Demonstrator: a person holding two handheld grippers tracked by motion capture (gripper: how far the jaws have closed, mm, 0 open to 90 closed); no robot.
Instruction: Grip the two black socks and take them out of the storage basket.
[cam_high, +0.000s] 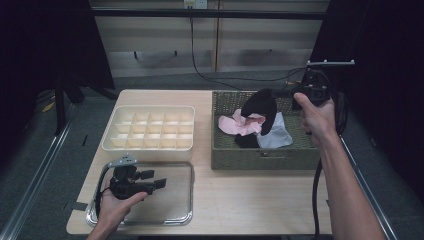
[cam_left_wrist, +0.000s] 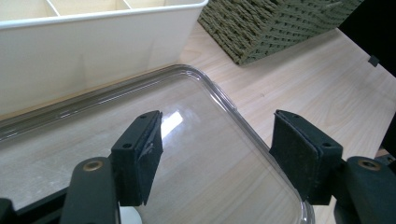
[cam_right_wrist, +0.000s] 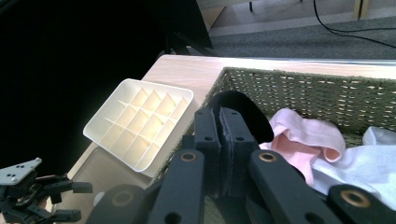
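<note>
1. Over the woven basket (cam_high: 235, 155), at the table's right, the right gripper (cam_high: 280, 93) pinched one black garment (cam_high: 261, 107) between pressed-together jaws; the garment hung above the basket's contents.
2. Over the clear tray (cam_high: 180, 215), the left gripper (cam_high: 159, 181) stood with jaws spread, holding nothing.
3. Advice, as a judgement: lift until the black cloth cleared the basket rim, lest it drag the others out.
4. Count: one basket; one tray; one cream compartment box (cam_high: 150, 127); one pink garment (cam_high: 235, 125); one white garment (cam_high: 277, 136).
</note>
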